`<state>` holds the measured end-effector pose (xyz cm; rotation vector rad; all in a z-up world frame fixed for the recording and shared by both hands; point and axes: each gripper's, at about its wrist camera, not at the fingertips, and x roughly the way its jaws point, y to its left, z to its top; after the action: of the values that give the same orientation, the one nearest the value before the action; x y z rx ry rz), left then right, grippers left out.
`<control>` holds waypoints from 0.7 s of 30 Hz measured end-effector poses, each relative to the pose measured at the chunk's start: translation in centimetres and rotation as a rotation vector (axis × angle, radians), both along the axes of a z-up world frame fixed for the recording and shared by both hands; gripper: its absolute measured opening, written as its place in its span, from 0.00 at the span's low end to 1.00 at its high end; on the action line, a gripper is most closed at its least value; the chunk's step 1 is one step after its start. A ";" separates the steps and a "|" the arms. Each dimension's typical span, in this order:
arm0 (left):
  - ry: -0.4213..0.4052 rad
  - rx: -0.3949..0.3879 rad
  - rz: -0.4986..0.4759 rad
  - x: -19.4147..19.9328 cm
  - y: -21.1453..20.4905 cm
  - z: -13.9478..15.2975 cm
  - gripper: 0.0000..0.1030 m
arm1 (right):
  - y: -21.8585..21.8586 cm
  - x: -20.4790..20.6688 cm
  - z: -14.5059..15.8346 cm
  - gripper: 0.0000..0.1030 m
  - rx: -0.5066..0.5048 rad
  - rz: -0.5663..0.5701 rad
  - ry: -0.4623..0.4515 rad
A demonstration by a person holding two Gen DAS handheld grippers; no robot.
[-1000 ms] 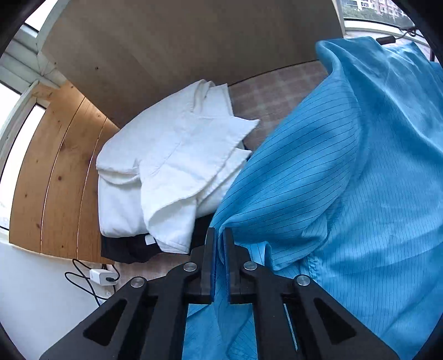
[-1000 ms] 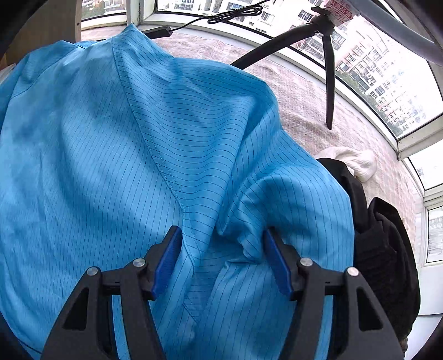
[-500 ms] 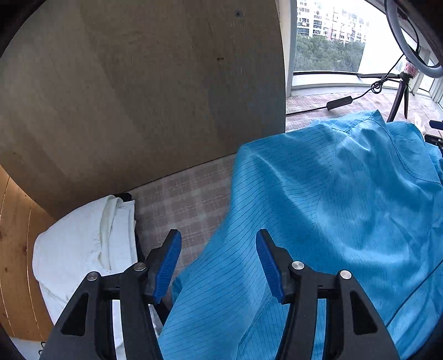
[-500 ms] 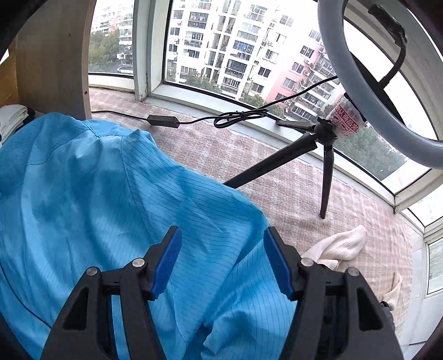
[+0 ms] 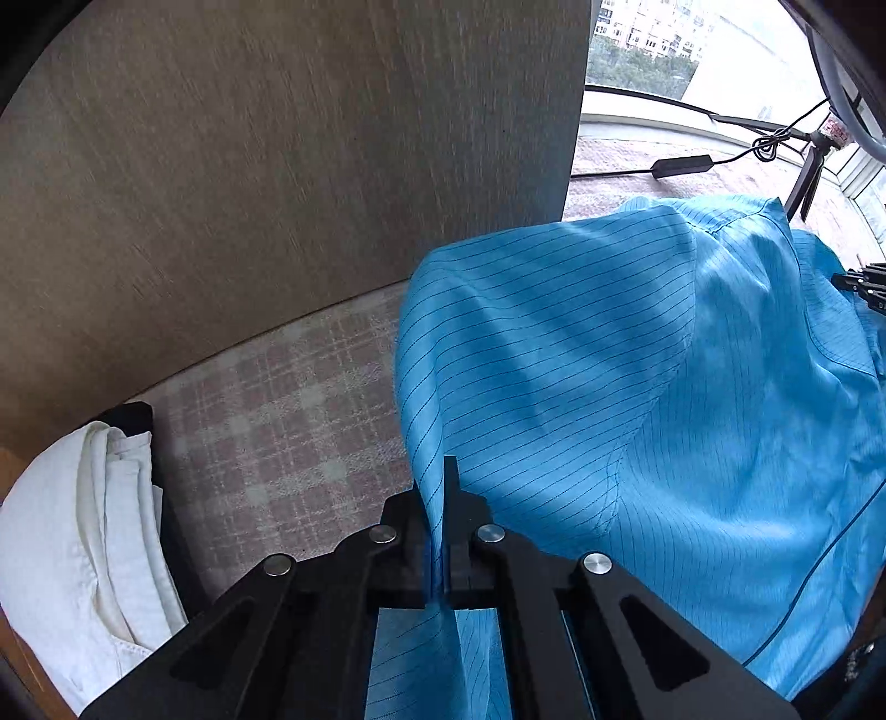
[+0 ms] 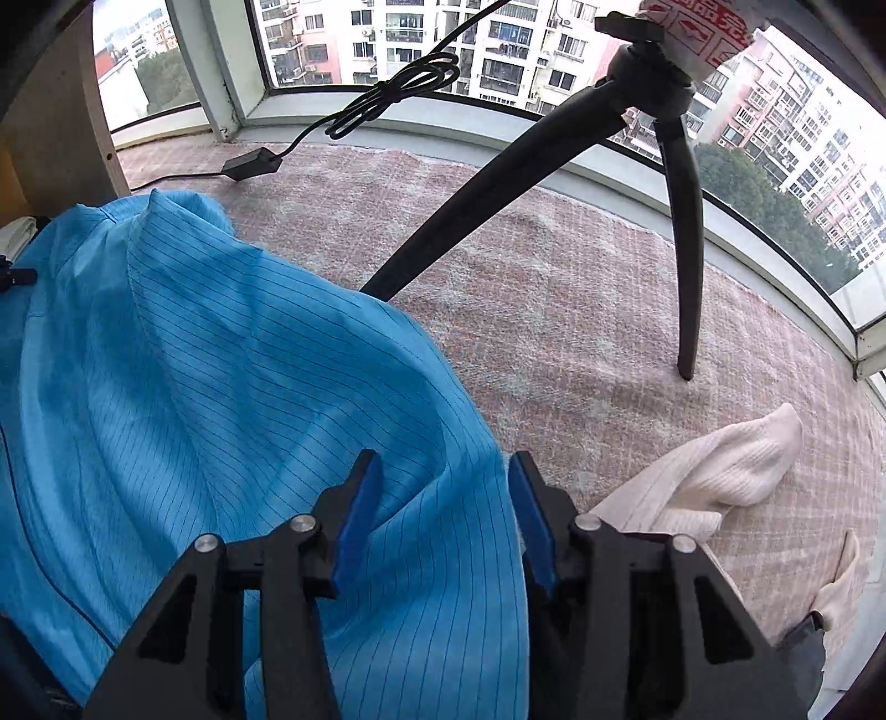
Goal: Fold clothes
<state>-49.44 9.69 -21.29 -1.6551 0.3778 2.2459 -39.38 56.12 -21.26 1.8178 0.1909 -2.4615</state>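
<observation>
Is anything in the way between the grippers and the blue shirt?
Nothing visible is in the way. The left gripper is shut on the edge of the blue shirt. The right gripper has its jaws apart with blue cloth between them. The tripod and the cream garment sit off to the side.

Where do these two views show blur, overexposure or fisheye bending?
Left wrist view: the wooden panel is streaked with motion blur, the window is washed out, soft shadows cross the blue garment. Right wrist view: sharp, but the window sill bows into a curve and the corners go black.
</observation>
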 end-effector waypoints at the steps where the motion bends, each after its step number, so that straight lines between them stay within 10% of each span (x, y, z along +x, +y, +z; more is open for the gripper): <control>1: 0.018 -0.011 0.006 0.2 -0.1 0.4 0.01 | 0.1 0.1 0.1 0.02 0.006 -0.005 0.006; 7: 0.050 -0.112 0.034 -0.1 -0.2 0.7 0.09 | 1.1 -0.3 2.0 0.02 0.172 -0.055 0.095; 12: 0.108 -0.086 0.062 1.2 -1.6 3.7 0.33 | -1.2 0.6 2.2 0.20 0.320 -0.022 0.073; 17: 0.213 -0.072 0.136 5.9 -6.7 9.8 0.37 | -5.6 5.4 6.5 0.43 0.234 -0.007 0.251; 21: 0.236 -0.066 0.234 11.8 -13.1 11.9 0.42 | -10.3 7.0 2.3 0.52 0.217 0.119 0.138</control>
<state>-37.65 -3.38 -9.38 -1.5375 0.3320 2.6411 -32.36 45.78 -18.92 1.6534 0.5776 -2.5678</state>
